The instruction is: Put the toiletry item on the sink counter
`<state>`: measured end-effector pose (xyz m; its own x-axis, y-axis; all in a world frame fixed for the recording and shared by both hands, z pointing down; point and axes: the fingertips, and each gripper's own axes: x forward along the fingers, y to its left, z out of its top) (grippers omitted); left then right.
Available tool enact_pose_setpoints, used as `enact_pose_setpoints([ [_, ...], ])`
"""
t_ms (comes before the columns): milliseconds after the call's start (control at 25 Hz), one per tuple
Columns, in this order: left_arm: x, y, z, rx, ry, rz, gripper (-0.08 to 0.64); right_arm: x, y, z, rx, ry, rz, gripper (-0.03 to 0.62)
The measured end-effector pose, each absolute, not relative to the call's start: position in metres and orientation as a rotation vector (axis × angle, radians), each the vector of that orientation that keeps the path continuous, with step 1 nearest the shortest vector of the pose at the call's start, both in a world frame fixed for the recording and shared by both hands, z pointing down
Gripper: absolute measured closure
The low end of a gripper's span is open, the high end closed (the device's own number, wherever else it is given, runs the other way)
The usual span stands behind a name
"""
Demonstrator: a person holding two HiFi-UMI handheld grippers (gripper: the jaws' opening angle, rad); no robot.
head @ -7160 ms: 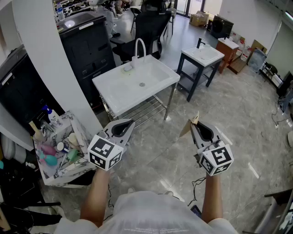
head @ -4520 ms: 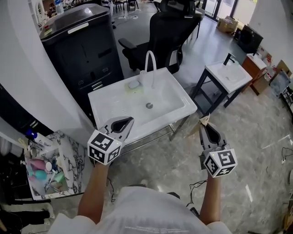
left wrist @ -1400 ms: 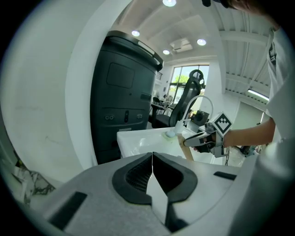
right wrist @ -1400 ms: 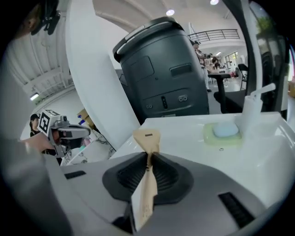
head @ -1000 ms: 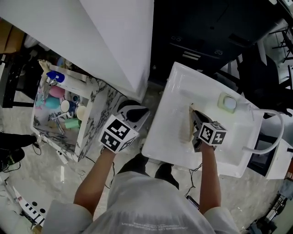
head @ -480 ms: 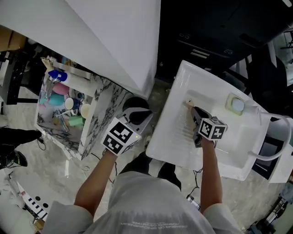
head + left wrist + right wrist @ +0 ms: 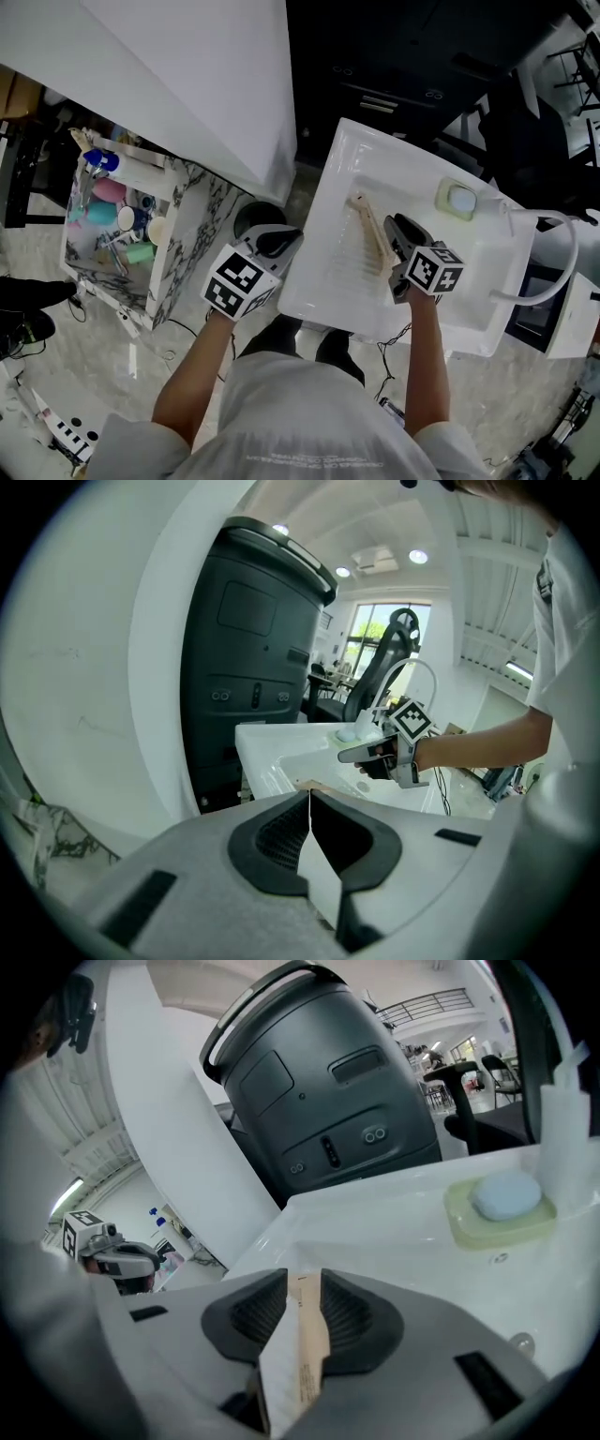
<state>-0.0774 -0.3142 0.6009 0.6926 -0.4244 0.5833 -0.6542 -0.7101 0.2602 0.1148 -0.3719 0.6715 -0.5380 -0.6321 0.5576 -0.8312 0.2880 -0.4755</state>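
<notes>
Tan and long, the toiletry item (image 7: 368, 232) lies slanted over the white sink (image 7: 314, 272). It is on the flat part of the sink, at the side toward the left gripper (image 7: 279, 238), and its far end points to the back rim. Its near end is between the jaws of the right gripper (image 7: 398, 228). These jaws are opening, and in the right gripper view the item leans loosely between the two dark ribbed pads (one face is white, the other tan with small print that I cannot read). A pale green soap dish (image 7: 459, 200) with a bluish soap sits further back on the sink. The left gripper hangs just off the sink's edge, with its jaws pressed together on nothing.
</notes>
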Motion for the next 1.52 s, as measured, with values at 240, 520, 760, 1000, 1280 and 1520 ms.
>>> enact_pose_setpoints([
  [240, -0.052, -0.311, 0.588, 2.476, -0.832, 0.638, 0.549, 0.152, -0.340, 0.632, 1.381, -2.310, 1.020, 0.489],
  [520, -0.017, -0.288, 0.574, 2.518, -0.797, 0.629, 0.548, 0.188, -0.303, 0.583, 1.442, -2.336, 0.875, 0.522],
  [760, 0.013, -0.278, 0.543, 2.584, -0.806, 0.590, 0.549, 0.241, -0.271, 0.549, 1.620, -2.232, 0.719, 0.588],
  [1000, 0.040, -0.272, 0.507, 2.670, -0.805, 0.540, 0.549, 0.284, -0.241, 0.509, 1.784, -2.171, 0.577, 0.595],
  [1280, 0.072, -0.277, 0.459, 2.785, -0.791, 0.474, 0.549, 0.302, -0.235, 0.446, 1.795, -2.198, 0.300, 0.595],
  [1520, 0.082, -0.284, 0.409, 2.885, -0.828, 0.399, 0.548, 0.304, -0.233, 0.405, 1.809, -2.242, 0.173, 0.595],
])
